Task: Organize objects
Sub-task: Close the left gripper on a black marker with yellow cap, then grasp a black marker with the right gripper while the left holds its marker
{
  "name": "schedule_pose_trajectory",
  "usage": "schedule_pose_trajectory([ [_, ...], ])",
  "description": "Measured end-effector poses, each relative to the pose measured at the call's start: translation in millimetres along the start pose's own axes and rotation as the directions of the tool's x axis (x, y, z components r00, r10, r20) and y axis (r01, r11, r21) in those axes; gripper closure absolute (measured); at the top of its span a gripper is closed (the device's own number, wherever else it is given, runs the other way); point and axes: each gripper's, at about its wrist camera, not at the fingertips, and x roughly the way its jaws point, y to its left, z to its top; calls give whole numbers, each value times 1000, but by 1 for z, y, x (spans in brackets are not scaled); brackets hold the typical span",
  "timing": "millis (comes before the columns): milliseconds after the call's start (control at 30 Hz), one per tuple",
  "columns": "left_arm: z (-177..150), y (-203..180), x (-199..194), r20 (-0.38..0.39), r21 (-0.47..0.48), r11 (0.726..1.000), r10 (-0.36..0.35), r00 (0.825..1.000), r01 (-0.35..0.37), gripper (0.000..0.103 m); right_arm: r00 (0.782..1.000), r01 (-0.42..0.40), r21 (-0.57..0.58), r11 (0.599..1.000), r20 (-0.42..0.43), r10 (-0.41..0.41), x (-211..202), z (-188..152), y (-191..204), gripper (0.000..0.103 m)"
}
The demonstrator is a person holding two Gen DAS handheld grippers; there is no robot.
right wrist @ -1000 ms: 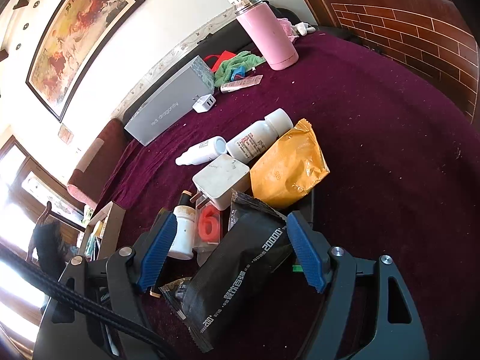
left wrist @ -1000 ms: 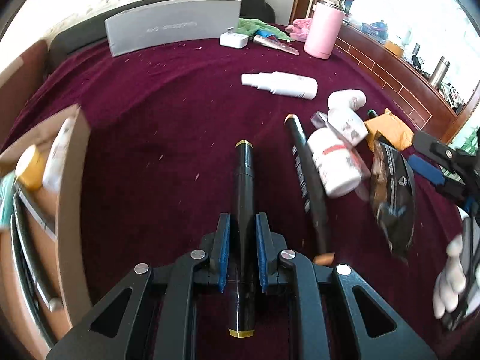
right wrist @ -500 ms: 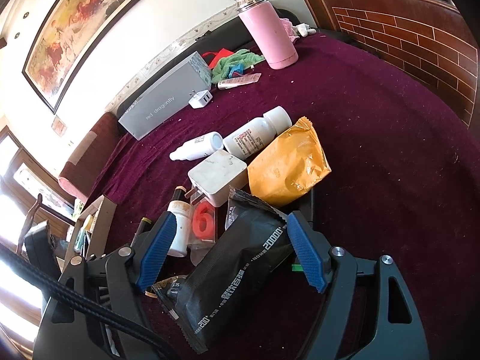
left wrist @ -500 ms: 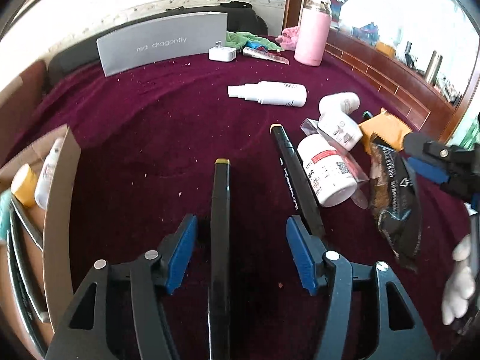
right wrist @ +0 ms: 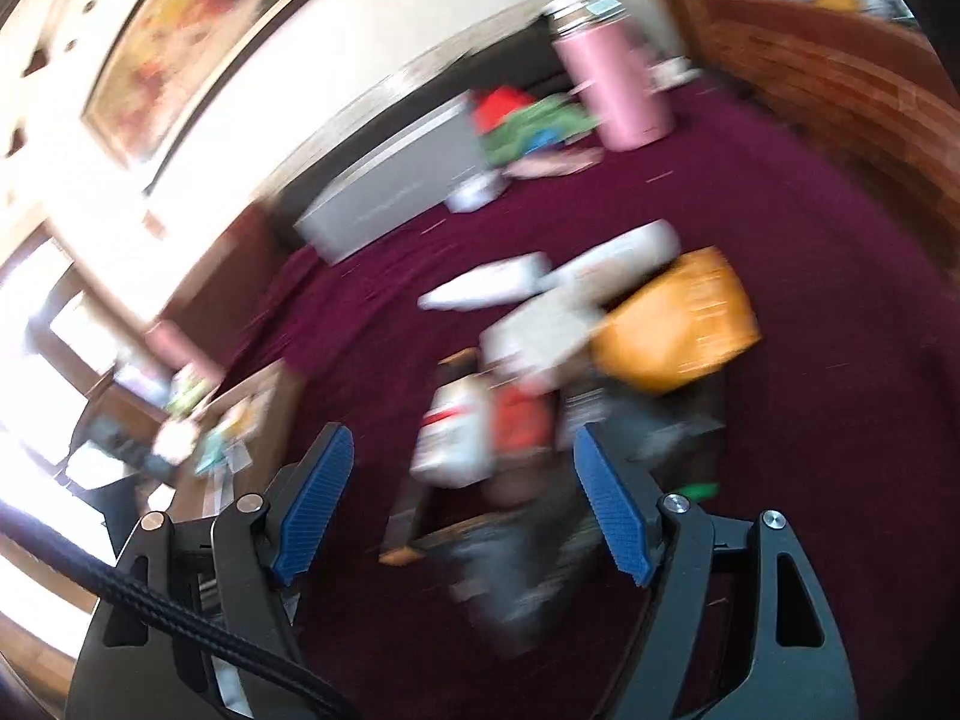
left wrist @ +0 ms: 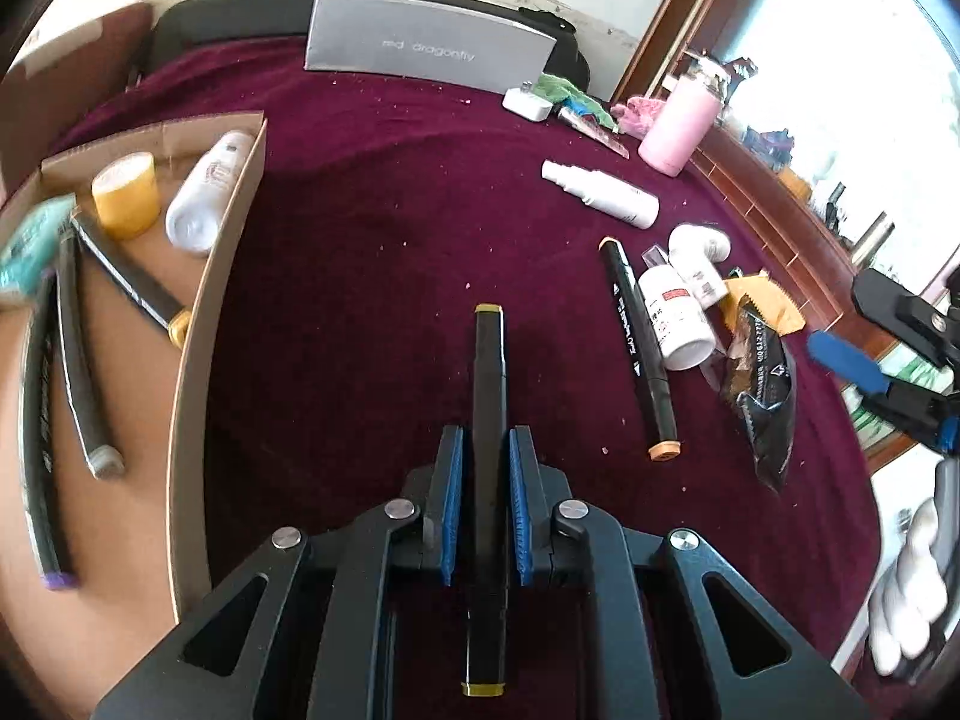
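Note:
My left gripper [left wrist: 485,483] is shut on a black marker with olive-yellow ends [left wrist: 489,372], held above the maroon cloth. To its left stands a cardboard box [left wrist: 207,312] holding several markers, a yellow tape roll [left wrist: 125,195] and a white bottle [left wrist: 204,198]. A second black marker with an orange cap [left wrist: 639,348] lies to the right, beside white bottles [left wrist: 675,318], a black packet [left wrist: 759,384] and an orange packet [left wrist: 774,306]. My right gripper [right wrist: 462,504] is open and empty above that pile [right wrist: 540,408]; its view is blurred. It also shows in the left wrist view [left wrist: 900,354].
A grey box [left wrist: 429,51], a white charger [left wrist: 527,105], a green cloth [left wrist: 564,93] and a pink flask [left wrist: 684,120] stand at the back. A white spray bottle [left wrist: 600,192] lies mid-right. A brick ledge [right wrist: 840,78] borders the right side.
My left gripper, open around the marker half a second ago, has closed on it and swung left toward the cardboard box. The right gripper is moving, blurring its view.

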Motion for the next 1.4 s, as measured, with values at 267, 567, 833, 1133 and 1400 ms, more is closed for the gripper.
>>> schedule_pose_trajectory([
  [267, -1, 3, 0, 6, -18, 1000, -21, 1000, 21, 91, 944, -112, 56, 992, -306, 123, 84, -10, 35, 27],
  [567, -2, 0, -1, 6, -14, 999, -35, 999, 35, 86, 944, 175, -86, 981, -269, -192, 121, -1, 41, 33],
  [833, 1, -14, 3, 7, 9, 987, -161, 987, 161, 33, 896, 365, -246, 898, -170, -410, 127, -10, 53, 78],
  [1133, 1, -23, 4, 2, 36, 991, -126, 992, 126, 26, 895, 356, -312, 881, -155, -418, 118, -20, 55, 84],
  [1400, 0, -28, 6, -7, 70, 994, -86, 996, 87, 26, 857, 440, -376, 816, -96, -507, 128, -21, 63, 39],
])
